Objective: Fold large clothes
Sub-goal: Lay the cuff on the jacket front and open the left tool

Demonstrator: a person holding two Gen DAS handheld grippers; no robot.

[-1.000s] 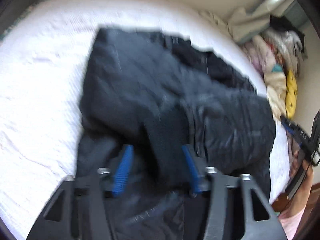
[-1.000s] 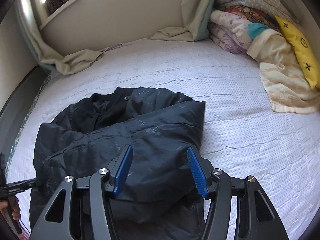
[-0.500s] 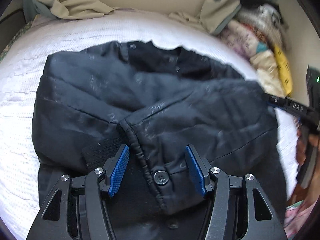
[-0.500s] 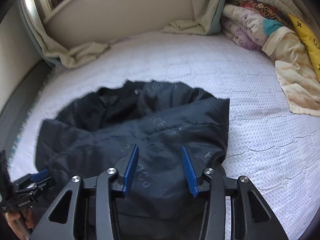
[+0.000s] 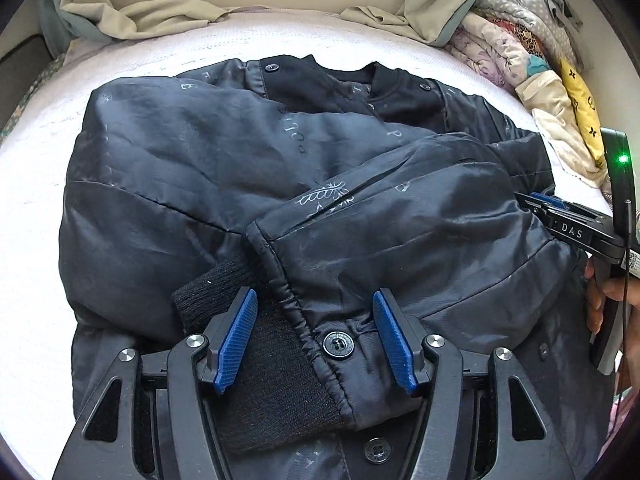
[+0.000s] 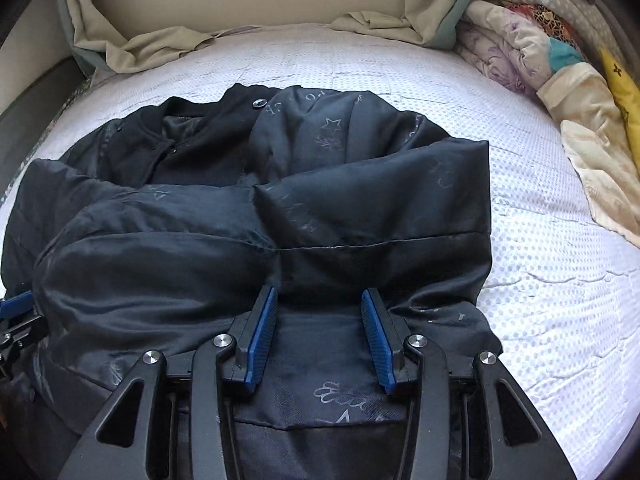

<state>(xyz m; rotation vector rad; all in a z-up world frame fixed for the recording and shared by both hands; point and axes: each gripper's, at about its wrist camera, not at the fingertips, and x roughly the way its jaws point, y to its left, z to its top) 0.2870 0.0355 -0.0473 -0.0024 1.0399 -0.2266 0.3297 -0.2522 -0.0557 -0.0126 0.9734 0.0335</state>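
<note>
A: Both grippers have dropped closer to the cloth since the earlier pictures. Left gripper (image 5: 316, 336): jaws have just opened a little, now wide, a button (image 5: 338, 344) and the knit cuff (image 5: 240, 320) of a sleeve between the pads, which do not press. Right gripper (image 6: 320, 336): jaws have just narrowed to a middling gap; fabric lies between them. Pinched or not?

B: Cannot tell; the pads stand clear of the fold as far as I see, so listed as not gripping. Item one, nearest: jacket (image 5: 280, 184), dark navy, glossy padded shell, pale printed letters and small motifs, black ribbed collar at twelve o'clock, snap studs along the front.

A: Placement?

B: Flat on the white bedspread (image 6: 540, 260), centre of the bed, both sleeves crossed over the chest. Probably laid so to make a narrow block for the lengthwise fold; both grippers sit at the six o'clock hem, likely to lift it towards the collar.

A: Further out?

B: Folded bedding pile (image 6: 560, 80) at two o'clock, well apart. Beige cloth (image 5: 140, 16) crumpled at eleven o'clock against the wall.
</note>
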